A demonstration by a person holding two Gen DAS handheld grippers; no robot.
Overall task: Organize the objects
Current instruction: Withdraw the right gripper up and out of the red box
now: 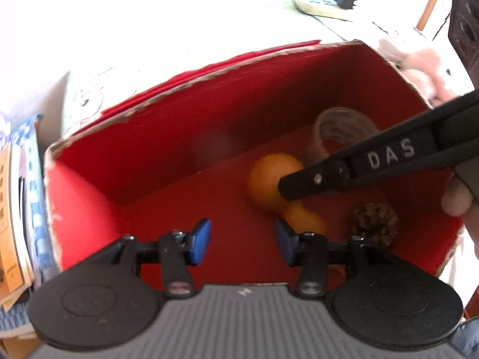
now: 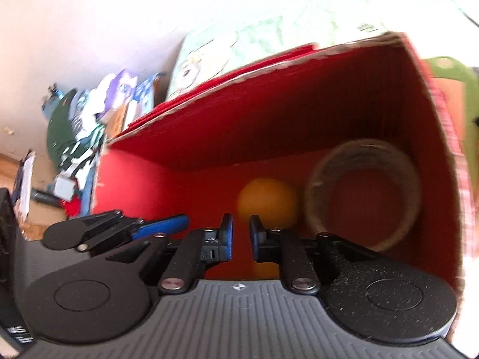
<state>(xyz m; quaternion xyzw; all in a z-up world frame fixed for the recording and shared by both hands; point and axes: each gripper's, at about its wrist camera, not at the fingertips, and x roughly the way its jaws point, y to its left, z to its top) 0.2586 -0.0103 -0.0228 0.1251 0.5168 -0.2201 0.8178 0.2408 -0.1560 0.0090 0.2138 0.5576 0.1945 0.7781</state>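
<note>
A red cardboard box (image 1: 143,137) stands open on a pale table. On its floor lie an orange gourd-shaped toy (image 1: 269,179), a roll of tape (image 1: 344,128) and a pine cone (image 1: 374,224). My left gripper (image 1: 242,240) is open and empty just above the box's near edge. My right gripper (image 2: 241,236) reaches into the box from the right, jaws a narrow gap apart, holding nothing; its arm (image 1: 374,161) shows in the left wrist view over the toy. In the right wrist view the orange toy (image 2: 266,203) sits just beyond the pads and the tape roll (image 2: 362,191) leans on the right wall.
A power strip with a black adapter (image 1: 326,0) lies far back on the table. A pink plush toy (image 1: 419,71) sits behind the box's right corner, a speaker (image 1: 464,24) beyond it. Papers and books (image 1: 21,197) pile at the left. A green object (image 2: 458,89) is right of the box.
</note>
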